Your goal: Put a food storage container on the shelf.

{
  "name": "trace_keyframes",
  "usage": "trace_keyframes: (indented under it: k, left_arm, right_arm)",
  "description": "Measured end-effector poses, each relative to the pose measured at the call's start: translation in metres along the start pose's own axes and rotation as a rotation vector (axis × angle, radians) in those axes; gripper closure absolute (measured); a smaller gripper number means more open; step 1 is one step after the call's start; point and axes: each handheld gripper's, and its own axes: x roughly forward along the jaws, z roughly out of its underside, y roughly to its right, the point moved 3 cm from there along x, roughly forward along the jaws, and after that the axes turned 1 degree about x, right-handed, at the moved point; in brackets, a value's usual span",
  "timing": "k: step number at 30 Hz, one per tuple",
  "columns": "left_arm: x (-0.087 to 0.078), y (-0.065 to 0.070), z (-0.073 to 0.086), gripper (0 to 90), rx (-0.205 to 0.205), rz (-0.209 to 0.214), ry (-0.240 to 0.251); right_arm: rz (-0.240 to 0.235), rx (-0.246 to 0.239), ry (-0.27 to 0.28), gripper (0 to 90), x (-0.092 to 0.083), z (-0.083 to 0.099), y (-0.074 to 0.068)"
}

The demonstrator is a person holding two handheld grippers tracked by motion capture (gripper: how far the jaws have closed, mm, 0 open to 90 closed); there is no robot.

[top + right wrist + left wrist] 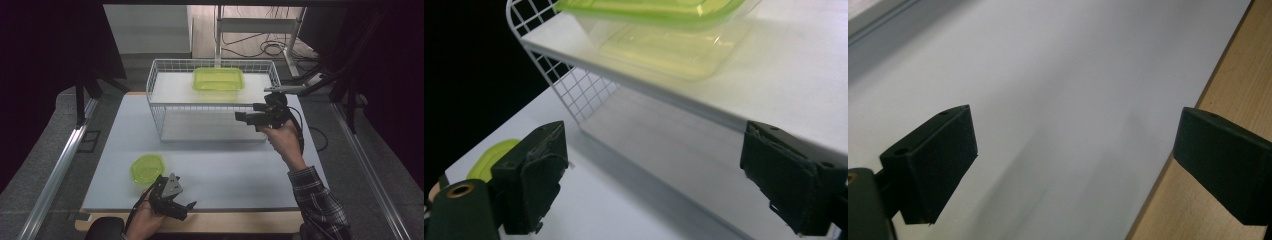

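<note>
We are holding the right tongs level and wide open with nothing between the pads, just beside the front right corner of the white wire rack. No earlier motion needs telling; the left tongs are resting near the counter's front edge, also spread open and empty.

Just above and beyond the right tongs, the green rectangular container is sitting on the rack's upper shelf. We are judging it light, thin-walled and somewhat flexible, with smooth plastic that could slip, so the rolled rim on the near side is looking like the best place to pinch. A hard squeeze would probably bow the wall.

The rack's raised wire edge is standing between the tongs and that rim. Just ahead of the left tongs, a round green lid is lying flat on the counter, well apart from the container.
</note>
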Motion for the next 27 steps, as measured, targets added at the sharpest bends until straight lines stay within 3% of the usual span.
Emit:
trace_keyframes:
  k: [8, 12, 27]
  left_arm:
    - [-0.003, -0.003, 0.000, 2.5, -0.023, -0.004, 0.043]
    - [-0.004, -0.003, -0.001, 3.9, -0.029, 0.002, 0.050]
    - [-0.006, -0.006, 0.000, 5.1, -0.063, -0.010, 0.036]
  right_arm:
    - [0.020, -0.043, -0.026, 5.5, -0.001, 0.026, -0.003]
    - [0.005, -0.046, -0.032, 4.3, -0.003, 0.039, -0.005]
    - [0.046, -0.104, -0.041, 2.1, -0.008, 0.087, -0.005]
